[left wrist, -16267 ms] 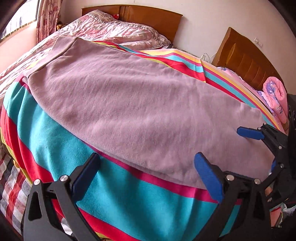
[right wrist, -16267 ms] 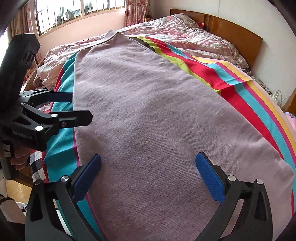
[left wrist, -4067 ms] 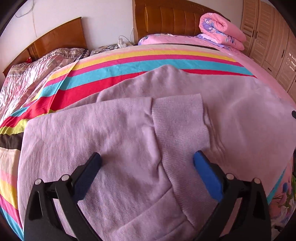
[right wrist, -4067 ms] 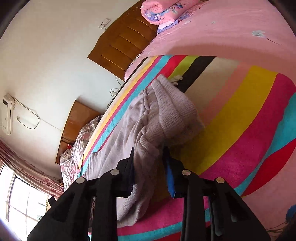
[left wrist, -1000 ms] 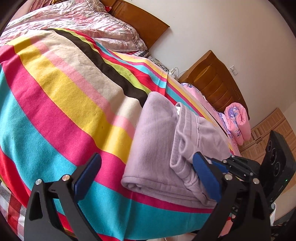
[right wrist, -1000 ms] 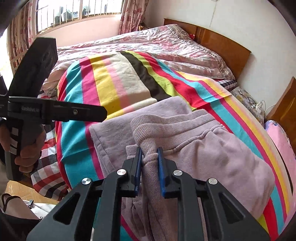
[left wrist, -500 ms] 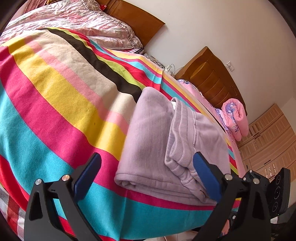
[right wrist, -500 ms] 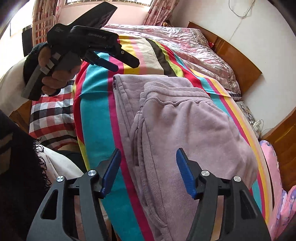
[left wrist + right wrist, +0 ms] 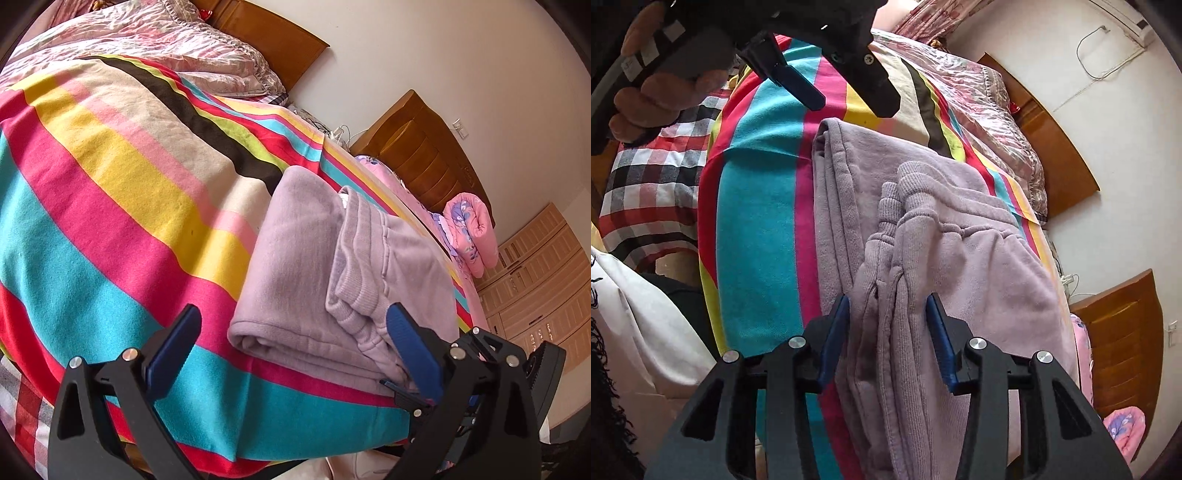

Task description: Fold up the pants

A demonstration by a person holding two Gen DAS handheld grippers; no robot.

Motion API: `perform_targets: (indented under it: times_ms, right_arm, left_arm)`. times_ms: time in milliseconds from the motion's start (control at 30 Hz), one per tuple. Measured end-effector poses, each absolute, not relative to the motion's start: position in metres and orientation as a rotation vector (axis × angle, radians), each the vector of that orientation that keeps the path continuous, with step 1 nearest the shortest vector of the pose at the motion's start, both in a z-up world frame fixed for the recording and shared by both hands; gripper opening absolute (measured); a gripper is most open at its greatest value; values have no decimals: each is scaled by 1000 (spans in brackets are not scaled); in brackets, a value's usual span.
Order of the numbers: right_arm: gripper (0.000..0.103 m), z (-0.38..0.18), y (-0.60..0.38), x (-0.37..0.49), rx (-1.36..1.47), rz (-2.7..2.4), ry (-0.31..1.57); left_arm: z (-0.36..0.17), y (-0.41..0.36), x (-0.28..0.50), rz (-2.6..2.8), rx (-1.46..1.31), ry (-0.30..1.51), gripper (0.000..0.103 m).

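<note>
Striped blanket (image 9: 110,192) under folded pants (image 9: 317,280)

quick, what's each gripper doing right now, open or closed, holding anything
Left gripper: open, holding nothing, above the striped blanket.
Right gripper: partly closed around the folded pants; a firm grip cannot be told.

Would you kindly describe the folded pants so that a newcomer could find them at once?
Start at the bed under the striped blanket, whose bands run yellow, pink, teal and black. Near its front edge lies one folded bundle, the pants. They are plain lilac fleece with a ribbed waistband on top, the only unpatterned fabric there.
</note>
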State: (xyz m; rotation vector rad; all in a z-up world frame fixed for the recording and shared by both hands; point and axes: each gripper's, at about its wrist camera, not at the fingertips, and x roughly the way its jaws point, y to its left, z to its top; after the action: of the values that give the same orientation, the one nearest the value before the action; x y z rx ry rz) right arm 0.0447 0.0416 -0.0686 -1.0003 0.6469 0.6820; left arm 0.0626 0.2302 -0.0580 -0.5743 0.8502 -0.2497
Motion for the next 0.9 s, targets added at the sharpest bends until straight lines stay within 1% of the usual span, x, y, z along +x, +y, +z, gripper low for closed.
perform_targets:
  times_ms: [33, 67, 167, 200, 233, 400, 467, 567, 633, 700, 833, 900]
  right_arm:
    - [43, -71, 43, 44, -1010, 680, 637]
    - [40, -70, 42, 43, -1012, 682, 628]
    - [21, -56, 32, 44, -945, 712, 617]
    - [17, -50, 28, 45, -920, 705, 604]
    - [15, -45, 24, 47, -890, 701, 596]
    - [14, -17, 6, 54, -741, 688, 555]
    - [14, -8, -2, 56, -690, 677, 539]
    - [14, -2, -9, 58, -640, 670, 524]
    - [14, -2, -10, 57, -636, 670, 513]
    - [14, -2, -11, 56, -631, 670, 504]
    - [14, -3, -13, 54, -626, 668, 493]
    - [14, -5, -11, 52, -636, 667, 486]
  left_arm:
    - [-58, 229, 63, -255, -574, 854, 100]
    - [-59, 227, 64, -260, -573, 859, 100]
    - [-58, 222, 65, -290, -578, 870, 100]
    - [-58, 221, 66, -311, -593, 872, 100]
    - [-57, 220, 67, -325, -611, 875, 101]
    - [-52, 224, 77, -346, -707, 913, 101]
    - [-36, 230, 71, -310, -723, 860, 101]
    - [3, 228, 59, -219, -606, 757, 101]
    - [10, 219, 67, -349, -635, 779, 101]
    - [-4, 206, 86, -498, -715, 860, 102]
    - [-58, 179, 124, -690, -949, 1031, 101]
    - [-70, 162, 140, -755, -1002, 1059, 101]
